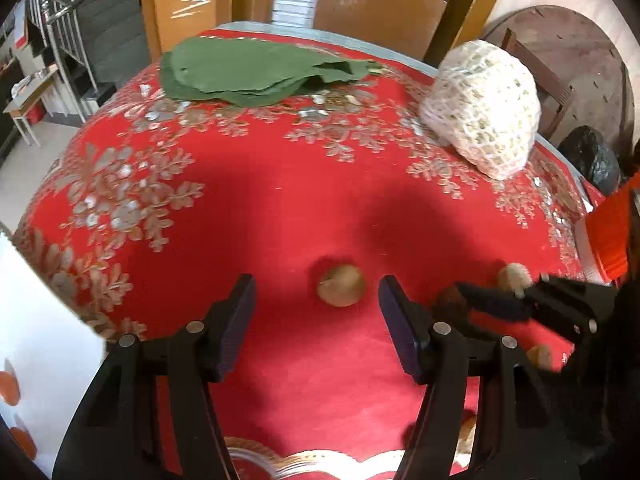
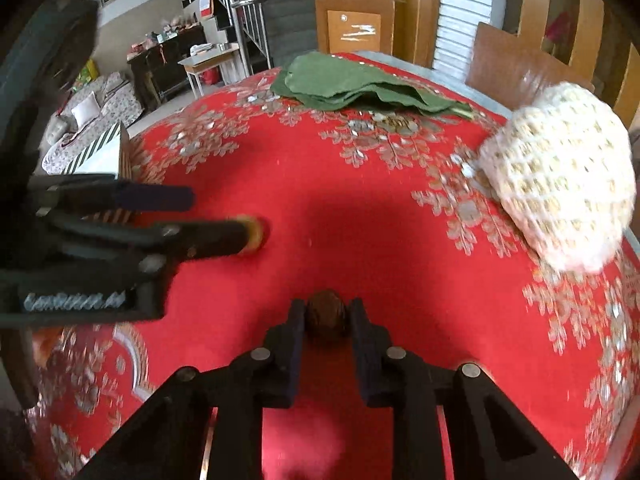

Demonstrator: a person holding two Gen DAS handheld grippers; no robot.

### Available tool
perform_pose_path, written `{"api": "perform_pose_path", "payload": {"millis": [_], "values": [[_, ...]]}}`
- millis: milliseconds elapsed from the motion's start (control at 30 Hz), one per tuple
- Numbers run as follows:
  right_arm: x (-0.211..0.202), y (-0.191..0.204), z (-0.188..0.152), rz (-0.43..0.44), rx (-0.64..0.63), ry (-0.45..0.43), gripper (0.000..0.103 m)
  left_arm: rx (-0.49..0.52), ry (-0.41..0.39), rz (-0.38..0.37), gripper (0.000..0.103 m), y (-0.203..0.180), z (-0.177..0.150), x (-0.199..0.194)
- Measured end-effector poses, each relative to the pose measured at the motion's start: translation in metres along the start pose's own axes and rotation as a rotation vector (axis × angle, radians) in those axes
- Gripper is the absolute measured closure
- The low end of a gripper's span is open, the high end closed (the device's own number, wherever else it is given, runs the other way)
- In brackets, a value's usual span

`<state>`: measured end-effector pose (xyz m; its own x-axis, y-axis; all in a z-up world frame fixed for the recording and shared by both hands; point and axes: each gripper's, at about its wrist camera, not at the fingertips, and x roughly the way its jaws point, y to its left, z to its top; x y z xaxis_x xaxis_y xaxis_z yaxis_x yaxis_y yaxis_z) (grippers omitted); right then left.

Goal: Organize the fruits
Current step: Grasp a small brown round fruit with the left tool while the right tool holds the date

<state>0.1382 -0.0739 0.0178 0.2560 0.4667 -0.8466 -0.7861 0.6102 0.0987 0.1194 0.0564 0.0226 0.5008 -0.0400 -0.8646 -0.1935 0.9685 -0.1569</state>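
In the left wrist view my left gripper [image 1: 316,292] stands open over the red tablecloth [image 1: 280,208]. A small round greenish-brown fruit [image 1: 341,290] lies on the cloth between its fingertips, nearer the right one, and neither pad touches it. In the right wrist view my right gripper [image 2: 326,310] is shut on a dark brown round fruit [image 2: 325,314] that sits low on the cloth. The left gripper [image 2: 218,218] shows blurred at the left, with its fruit [image 2: 254,234] at the lower fingertip. From the left wrist view the right gripper [image 1: 466,294] reaches in from the right edge.
Green leaves [image 1: 256,72] lie at the table's far side. A big fruit in white foam netting [image 1: 484,108] sits at the far right. Two more small tan fruits [image 1: 514,274] [image 1: 540,356] lie near the right gripper. Wooden chairs [image 1: 376,12] stand behind the table.
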Motion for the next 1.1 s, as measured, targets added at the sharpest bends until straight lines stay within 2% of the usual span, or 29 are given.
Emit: {"api": "perform_pose_path", "payload": {"millis": [200, 433, 500, 533, 567, 667, 733, 933, 1100], "values": [[-0.014, -0.001, -0.026, -0.007, 0.043, -0.011, 0.082, 0.027, 0.008, 0.027, 0.040, -0.012, 0.002, 0.013], [-0.017, -0.001, -0.031, -0.005, 0.065, -0.043, 0.082, 0.066, -0.013, 0.073, 0.040, -0.015, 0.001, 0.016], [-0.017, 0.000, -0.032, -0.012, 0.077, -0.048, 0.082, 0.077, -0.021, 0.096, 0.050, -0.016, 0.000, 0.016], [-0.018, 0.000, -0.033, -0.014, 0.082, -0.049, 0.082, 0.079, -0.028, 0.100, 0.067, -0.016, -0.001, 0.015], [-0.019, 0.001, -0.033, -0.014, 0.086, -0.052, 0.082, 0.078, -0.027, 0.093, 0.078, -0.015, -0.002, 0.014], [-0.024, 0.003, -0.038, -0.009, 0.103, -0.061, 0.082, 0.057, -0.008, 0.039, 0.078, -0.010, -0.005, 0.009], [-0.032, 0.005, -0.041, -0.011, 0.115, -0.071, 0.082, 0.066, -0.017, 0.031, 0.078, -0.012, -0.012, 0.002], [-0.066, 0.026, -0.057, -0.017, 0.132, -0.109, 0.082, 0.090, -0.035, -0.019, 0.078, -0.020, -0.044, -0.031], [-0.099, 0.053, -0.086, -0.019, 0.170, -0.169, 0.082, 0.126, -0.061, -0.061, 0.078, -0.023, -0.074, -0.059]]}}
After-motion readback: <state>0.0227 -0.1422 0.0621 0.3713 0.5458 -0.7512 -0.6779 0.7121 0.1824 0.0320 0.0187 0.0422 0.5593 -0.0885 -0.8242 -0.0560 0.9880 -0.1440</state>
